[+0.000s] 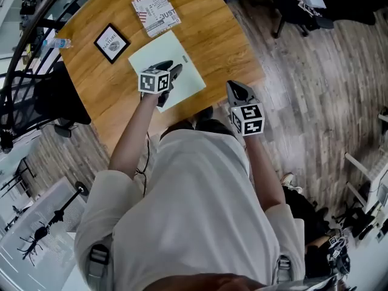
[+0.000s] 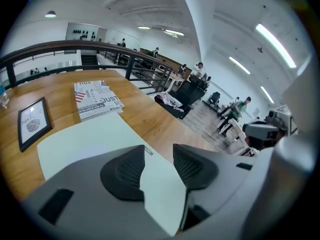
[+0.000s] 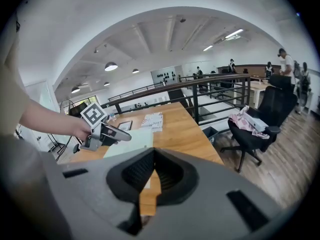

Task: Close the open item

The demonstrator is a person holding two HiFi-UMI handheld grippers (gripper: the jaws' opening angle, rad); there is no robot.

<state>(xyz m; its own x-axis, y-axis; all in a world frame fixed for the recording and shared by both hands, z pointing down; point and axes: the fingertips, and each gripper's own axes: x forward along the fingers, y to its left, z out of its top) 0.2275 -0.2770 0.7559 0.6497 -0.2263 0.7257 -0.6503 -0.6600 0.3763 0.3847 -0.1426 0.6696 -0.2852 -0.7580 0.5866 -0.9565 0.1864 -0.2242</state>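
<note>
A pale green folder (image 1: 151, 56) lies flat and closed on the round wooden table (image 1: 209, 35). My left gripper (image 1: 171, 70) hovers over the folder's near right part, its jaws open with nothing between them. In the left gripper view the folder (image 2: 85, 134) shows through the gap of that gripper (image 2: 159, 151). My right gripper (image 1: 234, 87) is held off the table's near right edge with its jaws shut and empty. From the right gripper view, past the shut jaws of the right gripper (image 3: 153, 156), the folder (image 3: 131, 143) and the left gripper (image 3: 112, 132) above it are visible.
A book with a printed cover (image 1: 156, 11) lies beyond the folder, and a black-framed picture (image 1: 111, 42) lies to its left. A water bottle (image 1: 57, 43) rests at the table's far left edge. A black chair (image 1: 60, 102) stands left of the table, and a black railing (image 2: 75, 46) runs behind it.
</note>
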